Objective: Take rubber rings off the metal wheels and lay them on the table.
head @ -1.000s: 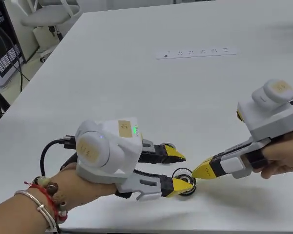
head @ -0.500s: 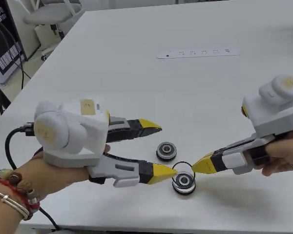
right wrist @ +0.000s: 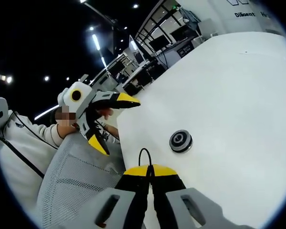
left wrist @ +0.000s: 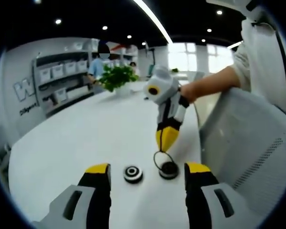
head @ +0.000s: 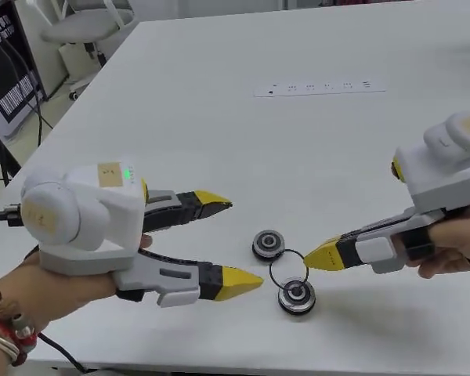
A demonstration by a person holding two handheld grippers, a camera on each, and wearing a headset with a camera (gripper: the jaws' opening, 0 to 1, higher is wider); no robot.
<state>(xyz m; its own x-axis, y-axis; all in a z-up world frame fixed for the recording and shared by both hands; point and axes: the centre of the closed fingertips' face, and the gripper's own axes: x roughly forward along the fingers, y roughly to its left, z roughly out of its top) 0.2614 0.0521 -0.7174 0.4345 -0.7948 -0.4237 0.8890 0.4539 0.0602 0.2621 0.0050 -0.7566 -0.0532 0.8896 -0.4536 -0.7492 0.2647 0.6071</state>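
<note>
Two small metal wheels lie near the front edge of the white table (head: pixel 219 117): the far wheel (head: pixel 268 244) (left wrist: pixel 133 173) (right wrist: pixel 181 140) and the near wheel (head: pixel 296 296) (left wrist: pixel 168 170). My right gripper (head: pixel 313 254) (right wrist: pixel 151 169) is shut on a thin black rubber ring (head: pixel 286 251) (left wrist: pixel 157 155) (right wrist: pixel 142 153). The ring stands up as a loop whose low edge meets the near wheel. My left gripper (head: pixel 231 241) (left wrist: pixel 148 168) is open, to the left of both wheels, with nothing between its jaws.
A white power strip (head: pixel 319 86) lies flat at the table's middle back. An office chair (head: pixel 78 23) and cables stand beyond the left edge. The wheels are close to the table's front edge.
My left gripper has drawn back to the left, away from the wheels, with its jaws wide. The right gripper, still shut on the ring, has pulled it up into a loop over the near wheel.
</note>
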